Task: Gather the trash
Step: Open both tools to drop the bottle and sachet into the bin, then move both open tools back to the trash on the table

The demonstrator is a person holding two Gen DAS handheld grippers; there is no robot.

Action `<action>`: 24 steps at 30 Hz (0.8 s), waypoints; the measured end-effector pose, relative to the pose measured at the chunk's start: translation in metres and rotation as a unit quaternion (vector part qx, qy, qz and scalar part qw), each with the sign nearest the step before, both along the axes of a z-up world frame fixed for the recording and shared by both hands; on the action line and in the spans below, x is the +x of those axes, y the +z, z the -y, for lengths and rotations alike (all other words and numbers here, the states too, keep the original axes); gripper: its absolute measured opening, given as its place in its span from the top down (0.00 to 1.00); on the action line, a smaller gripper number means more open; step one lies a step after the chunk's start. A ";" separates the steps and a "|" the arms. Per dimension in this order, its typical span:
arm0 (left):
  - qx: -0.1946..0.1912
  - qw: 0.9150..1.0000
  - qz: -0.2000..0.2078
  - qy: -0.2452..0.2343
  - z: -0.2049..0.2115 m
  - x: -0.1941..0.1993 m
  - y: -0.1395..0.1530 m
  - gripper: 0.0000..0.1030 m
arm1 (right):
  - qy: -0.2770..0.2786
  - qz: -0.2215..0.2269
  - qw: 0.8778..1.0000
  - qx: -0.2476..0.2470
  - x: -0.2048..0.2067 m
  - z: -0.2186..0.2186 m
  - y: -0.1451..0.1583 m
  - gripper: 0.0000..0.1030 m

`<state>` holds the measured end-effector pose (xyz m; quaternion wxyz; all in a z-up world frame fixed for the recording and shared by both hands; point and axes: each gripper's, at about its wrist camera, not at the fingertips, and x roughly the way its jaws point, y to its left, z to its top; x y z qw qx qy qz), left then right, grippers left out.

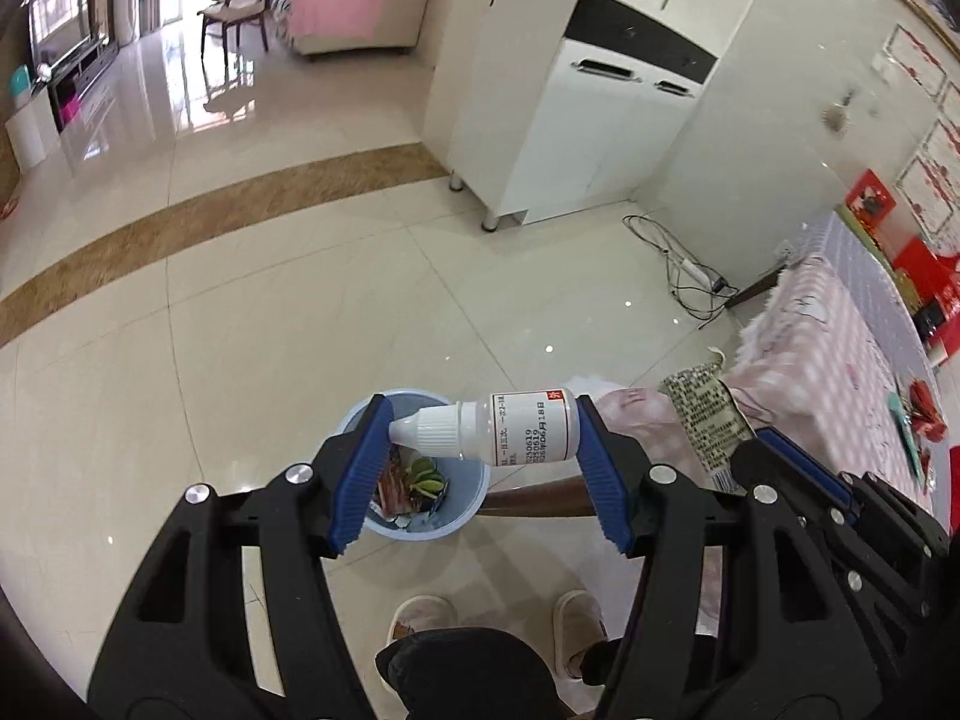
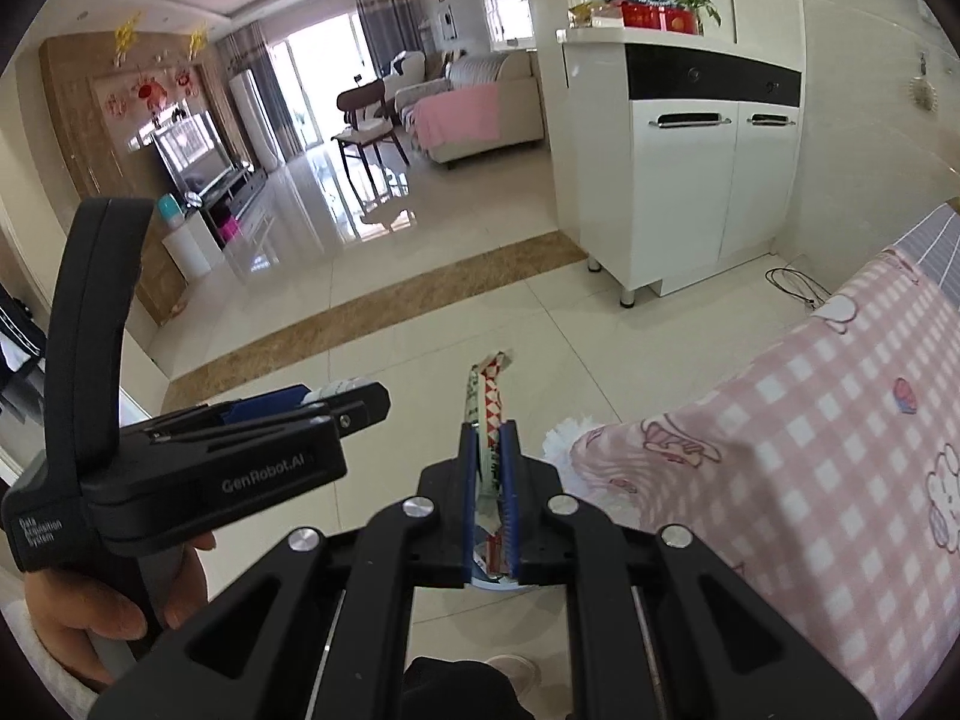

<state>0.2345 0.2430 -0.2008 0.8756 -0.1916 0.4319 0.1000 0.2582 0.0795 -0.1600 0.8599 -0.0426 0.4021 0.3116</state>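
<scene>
Above the blue bin (image 1: 414, 468), the left gripper (image 1: 483, 462) is clamping a white bottle (image 1: 510, 429) lengthwise, nozzle pointing left. Beside it, the right gripper (image 2: 487, 474) is pinching a wrapper (image 2: 487, 390) standing upright.

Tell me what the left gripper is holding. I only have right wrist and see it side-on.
Observer: The left gripper clamps a small white dropper bottle end to end, cap tip on one pad, base on the other.
Operator: Bin under it?
Observer: Yes. A blue bin stands on the floor right behind the bottle's cap end, with wrappers inside.
Operator: Other face of my wrapper?
Observer: The wrapper in the right gripper shows a panel of dense black-and-white print.
</scene>
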 end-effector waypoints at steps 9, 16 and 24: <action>-0.024 0.999 -0.015 0.032 -0.018 0.019 -0.019 0.28 | -0.004 -0.002 1.000 -0.015 0.013 -0.011 -0.019 0.92; -0.020 0.999 -0.027 0.027 -0.017 0.016 -0.027 0.28 | 0.000 -0.011 1.000 -0.019 0.007 -0.023 -0.028 0.92; -0.019 0.999 -0.019 0.037 -0.023 0.010 -0.021 0.28 | 0.007 -0.011 1.000 -0.021 0.018 -0.026 -0.029 0.92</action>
